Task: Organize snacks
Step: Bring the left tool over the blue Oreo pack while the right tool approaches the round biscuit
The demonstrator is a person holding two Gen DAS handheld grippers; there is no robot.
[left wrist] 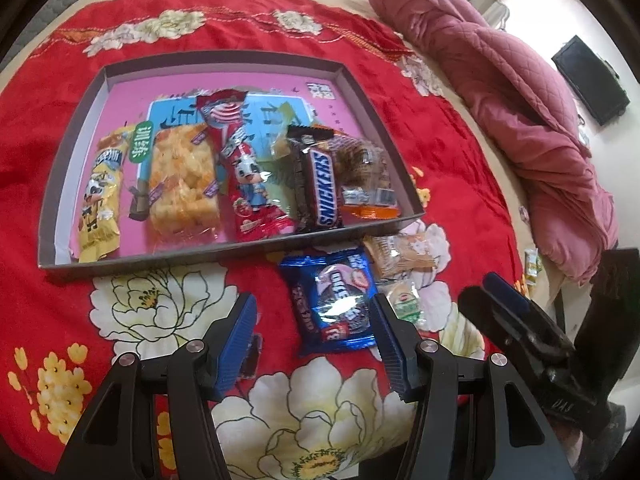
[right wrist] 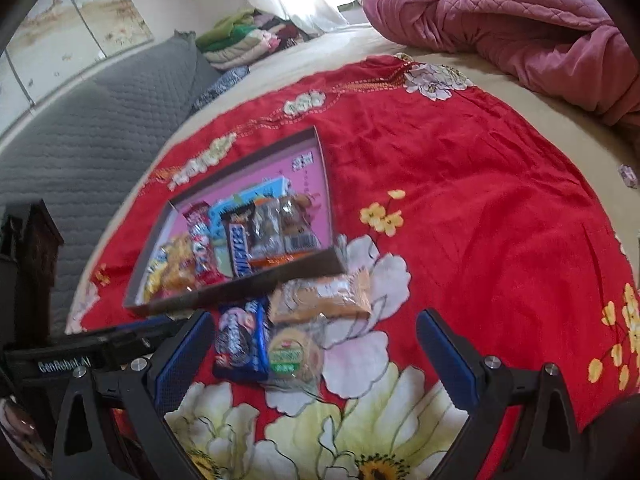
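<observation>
Three loose snack packets point(left wrist: 334, 300) just outside the filled tray point(left wrist: 120, 258), pink quilt point(left wrist: 520, 112) beyond

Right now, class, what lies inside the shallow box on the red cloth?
Inside the box: a yellow packet, a puffed-rice bar, a red packet, a Snickers bar and clear-wrapped snacks. They partly hide the printed pink floor.

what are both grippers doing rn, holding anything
left gripper: open, holding nothing, above the blue snack pack
right gripper: open, holding nothing
</observation>
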